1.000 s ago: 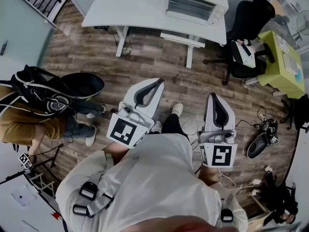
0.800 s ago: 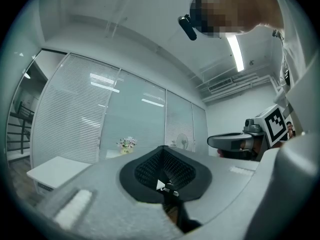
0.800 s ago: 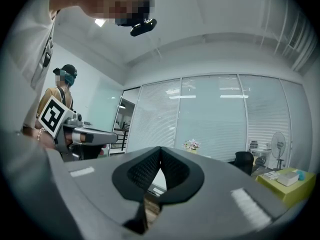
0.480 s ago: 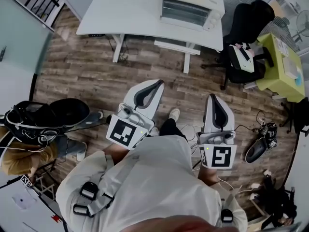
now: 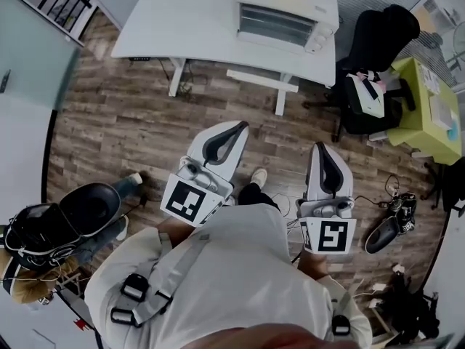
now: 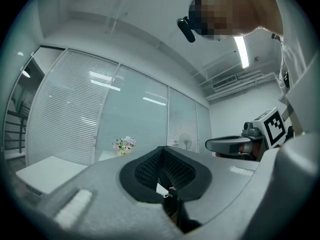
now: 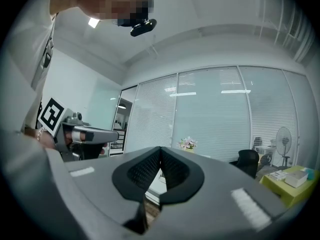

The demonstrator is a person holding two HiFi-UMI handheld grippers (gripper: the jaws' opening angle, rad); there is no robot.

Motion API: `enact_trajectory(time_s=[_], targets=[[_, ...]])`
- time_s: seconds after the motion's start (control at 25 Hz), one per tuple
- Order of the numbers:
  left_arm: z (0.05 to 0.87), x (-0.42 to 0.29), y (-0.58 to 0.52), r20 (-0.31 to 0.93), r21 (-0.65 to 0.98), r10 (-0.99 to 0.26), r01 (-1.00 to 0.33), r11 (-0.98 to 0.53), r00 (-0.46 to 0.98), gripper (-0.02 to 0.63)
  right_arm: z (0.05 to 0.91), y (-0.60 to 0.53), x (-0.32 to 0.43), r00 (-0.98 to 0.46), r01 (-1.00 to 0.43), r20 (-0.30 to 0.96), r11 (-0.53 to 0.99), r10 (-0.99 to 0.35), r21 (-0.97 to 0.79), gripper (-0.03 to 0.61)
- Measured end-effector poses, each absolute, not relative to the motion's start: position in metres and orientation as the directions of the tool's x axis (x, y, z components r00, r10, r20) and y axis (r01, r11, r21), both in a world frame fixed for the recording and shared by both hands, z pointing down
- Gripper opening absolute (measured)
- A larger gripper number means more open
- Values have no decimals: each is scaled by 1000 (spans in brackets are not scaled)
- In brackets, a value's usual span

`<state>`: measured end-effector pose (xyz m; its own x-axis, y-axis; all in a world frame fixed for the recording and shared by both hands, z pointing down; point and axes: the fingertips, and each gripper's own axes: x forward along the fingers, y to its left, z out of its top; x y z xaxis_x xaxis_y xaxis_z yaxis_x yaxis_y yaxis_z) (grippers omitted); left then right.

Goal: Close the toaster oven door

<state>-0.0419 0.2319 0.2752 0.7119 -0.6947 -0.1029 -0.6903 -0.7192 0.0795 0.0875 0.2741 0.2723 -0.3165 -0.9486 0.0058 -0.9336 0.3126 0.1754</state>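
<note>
**A:** Since a second ago the wooden floor (image 5: 145,122) has slid down the head view. The white tabletop (image 5: 174,20) now shows closer, and the seated person (image 5: 43,246) with the backpack has dropped toward the lower left corner.

**B:** Task's thing?

**A:** The toaster oven (image 5: 280,22) stands on the tabletop's right end, well ahead of both grippers, glass front facing this way. Cannot tell from here whether its door is ajar. A black office chair (image 5: 378,42) is just right of the tabletop.

**B:** Grippers?

**A:** Left gripper (image 5: 238,125) is clenched, jaws meeting at the tips, nothing between them. Right gripper (image 5: 320,147) is the same, clenched and empty. Both are side by side above the floor, pointing toward the tabletop, touching nothing.

**B:** Anything small?

**A:** A bunch of flowers (image 7: 188,143) shows beyond the jaws in the right gripper view.
</note>
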Motion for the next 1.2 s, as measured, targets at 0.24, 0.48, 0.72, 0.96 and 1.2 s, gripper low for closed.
enact_trajectory(time_s=[0.24,0.48,0.72,0.96,1.2], targets=[[274,-20,210,-103,83,-704,-699,-710,703,5,271,250,108,-335,-928,9,332,-942,171,6],[274,1,184,-97,89,-711,-706,-703,696,5,270,224,131,-337,-927,8,333,-942,171,6],[275,23,164,-94,79,-712,-708,-702,696,5,271,206,154,-334,-929,7,330,-943,168,6],[277,43,147,-87,79,-720,-715,-694,689,5,274,191,174,-342,-926,15,339,-940,163,6],[279,60,142,-75,79,-722,-717,-692,688,5,278,184,190,-346,-926,19,345,-938,152,6]])
